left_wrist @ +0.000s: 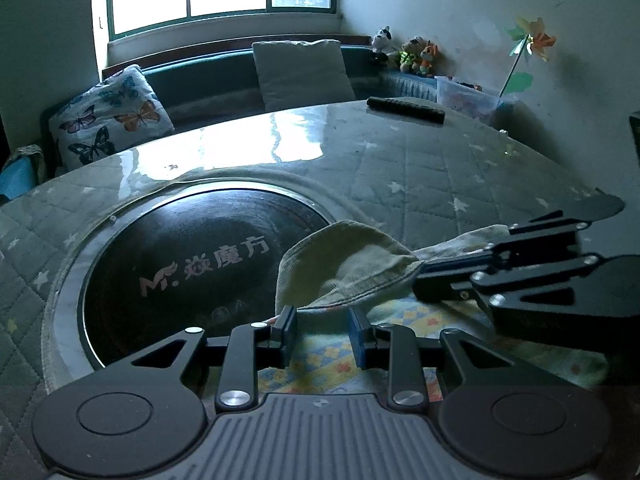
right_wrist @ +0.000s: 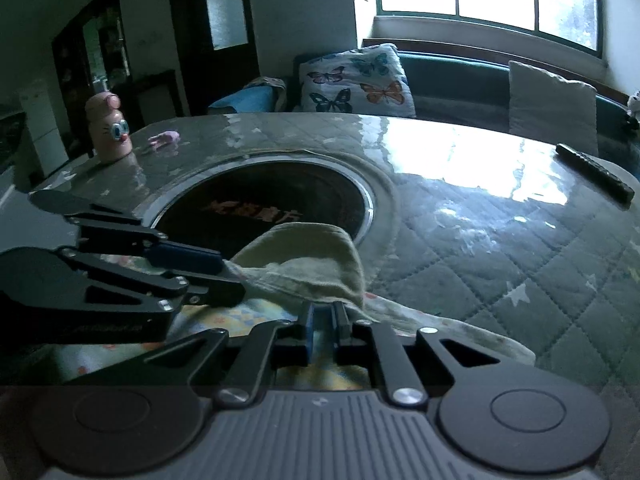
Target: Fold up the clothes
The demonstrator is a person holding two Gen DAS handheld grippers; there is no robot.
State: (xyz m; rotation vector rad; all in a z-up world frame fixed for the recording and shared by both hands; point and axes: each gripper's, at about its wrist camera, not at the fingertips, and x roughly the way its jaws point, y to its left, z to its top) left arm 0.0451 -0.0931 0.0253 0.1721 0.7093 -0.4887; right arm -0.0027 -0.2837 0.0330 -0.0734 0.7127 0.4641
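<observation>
A small garment of pale olive-green cloth with a patterned yellow, blue and orange lining lies at the near edge of a round table covered in grey-green quilted fabric with white stars under a glossy clear sheet, its folded-up flap rising over the rim of the dark circular glass plate with pink lettering set in the table's middle. In the left wrist view the left gripper sits at six o'clock with its blue-padded jaws partly apart; the lower hem of the flap lies at their tips, and whether the pads press on it cannot be told. The right gripper reaches in from three o'clock, its tips at the cloth's right edge. In the right wrist view the right gripper shows a narrow gap between its jaws, with the flap's edge just at their tips and the patterned lining below; a firm pinch cannot be confirmed. A black remote control lies at the far edge around one o'clock. A butterfly-print cushion rests on the dark green bench at ten o'clock. A pink cartoon-faced bottle stands at ten o'clock in the right wrist view.
</observation>
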